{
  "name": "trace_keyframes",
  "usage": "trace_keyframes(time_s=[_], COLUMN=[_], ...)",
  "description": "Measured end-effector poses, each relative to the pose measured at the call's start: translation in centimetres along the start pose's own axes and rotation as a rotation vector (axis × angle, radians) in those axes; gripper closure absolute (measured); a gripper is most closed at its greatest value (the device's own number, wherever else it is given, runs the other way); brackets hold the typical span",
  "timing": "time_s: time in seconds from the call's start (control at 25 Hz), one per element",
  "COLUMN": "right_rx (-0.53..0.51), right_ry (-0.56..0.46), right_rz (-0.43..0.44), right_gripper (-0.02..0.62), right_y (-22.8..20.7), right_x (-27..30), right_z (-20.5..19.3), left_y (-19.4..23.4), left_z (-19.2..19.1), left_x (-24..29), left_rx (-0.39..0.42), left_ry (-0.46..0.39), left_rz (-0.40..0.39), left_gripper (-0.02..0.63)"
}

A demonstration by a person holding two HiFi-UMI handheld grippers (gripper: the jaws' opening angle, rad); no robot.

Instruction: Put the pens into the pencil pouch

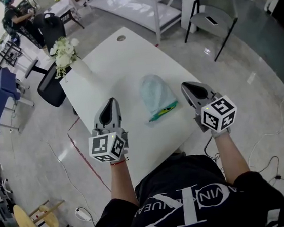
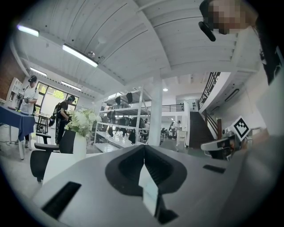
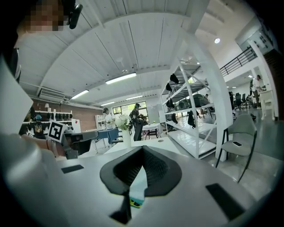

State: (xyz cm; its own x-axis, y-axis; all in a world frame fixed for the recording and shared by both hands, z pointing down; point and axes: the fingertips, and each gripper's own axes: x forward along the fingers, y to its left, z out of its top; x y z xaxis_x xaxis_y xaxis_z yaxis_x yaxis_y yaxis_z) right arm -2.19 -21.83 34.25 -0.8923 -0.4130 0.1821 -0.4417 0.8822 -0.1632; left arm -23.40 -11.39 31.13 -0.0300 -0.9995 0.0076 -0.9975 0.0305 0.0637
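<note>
Pouch (image 1: 155,96) between left fingers (image 1: 112,110), right fingers (image 1: 193,92)

**Surfaces in front of you**

Your table (image 1: 126,66) is white, smooth and faintly shiny. The pencil pouch (image 1: 155,94) on it looks like thin, translucent pale-green plastic, wrinkled, with an opaque teal strip along one edge. Your left claw (image 1: 111,101) and right claw (image 1: 186,86) have matt grey plastic shells; their inner pads (image 3: 155,167) are black and finely ribbed. The marker cube (image 1: 107,147) on each carries flat black-and-white print. The floor (image 1: 241,94) is grey, polished and reflects light.
</note>
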Motion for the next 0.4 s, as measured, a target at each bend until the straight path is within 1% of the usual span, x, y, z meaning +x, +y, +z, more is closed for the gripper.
trace_keyframes(time_s=[0.4], right_rx=[0.006], right_ry=[-0.003], right_rz=[0.024], right_gripper=[0.588], right_y=[0.37], right_x=[-0.01], right_z=[-0.09], left_y=[0.14], left_z=[-0.25], left_x=[0.03], left_rx=[-0.014], left_ry=[0.008], left_rz=[0.002], left_gripper=[0.601])
